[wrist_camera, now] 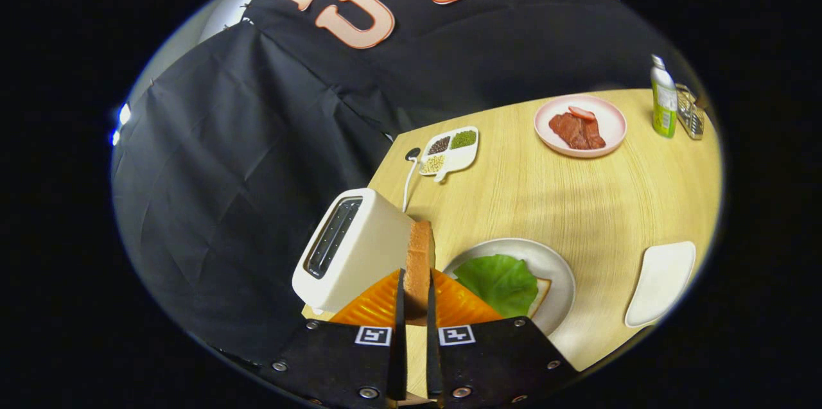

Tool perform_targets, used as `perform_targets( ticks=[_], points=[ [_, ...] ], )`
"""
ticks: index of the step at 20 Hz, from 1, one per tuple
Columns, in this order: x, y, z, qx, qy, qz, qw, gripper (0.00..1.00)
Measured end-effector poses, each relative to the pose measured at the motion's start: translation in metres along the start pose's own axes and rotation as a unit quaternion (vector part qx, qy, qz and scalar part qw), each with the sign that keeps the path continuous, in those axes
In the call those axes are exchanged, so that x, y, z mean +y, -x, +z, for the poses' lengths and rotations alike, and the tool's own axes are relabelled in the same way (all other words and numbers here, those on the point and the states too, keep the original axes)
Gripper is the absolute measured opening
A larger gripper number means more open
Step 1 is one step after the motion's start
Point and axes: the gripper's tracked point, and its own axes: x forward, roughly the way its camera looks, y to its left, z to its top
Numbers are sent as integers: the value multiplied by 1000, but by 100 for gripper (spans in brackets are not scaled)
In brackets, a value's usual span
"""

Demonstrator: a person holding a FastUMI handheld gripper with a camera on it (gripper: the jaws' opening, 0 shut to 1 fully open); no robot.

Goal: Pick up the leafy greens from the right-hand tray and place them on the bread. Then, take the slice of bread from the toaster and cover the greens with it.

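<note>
My gripper is shut on a slice of bread, held upright on its edge between the two fingers, above the table. The white toaster stands just left of the slice, its slot facing up and left. To the right of the fingers sits a round white plate with a green leaf lying on a bread slice, whose corner pokes out beneath the leaf.
An empty white tray lies right of the plate. Farther back are a pink plate of meat, a white divided dish of grains, a green bottle and a wire rack. The toaster's cord runs back.
</note>
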Motion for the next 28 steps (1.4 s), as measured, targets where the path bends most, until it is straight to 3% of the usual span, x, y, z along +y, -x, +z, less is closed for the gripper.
perform_targets(
  ticks=[7,14,16,19,23,28],
  points=[
    [-45,-16,-29,6,-34,4,999,12],
    [-89,-26,-50,-4,-27,-33,999,13],
    [-102,-27,-50,-13,0,-63,998,21],
    [-120,-23,-48,-29,43,-108,993,48],
    [-114,3,-27,-84,65,-110,988,62],
    [-121,56,9,-183,122,-165,962,84]
  ],
)
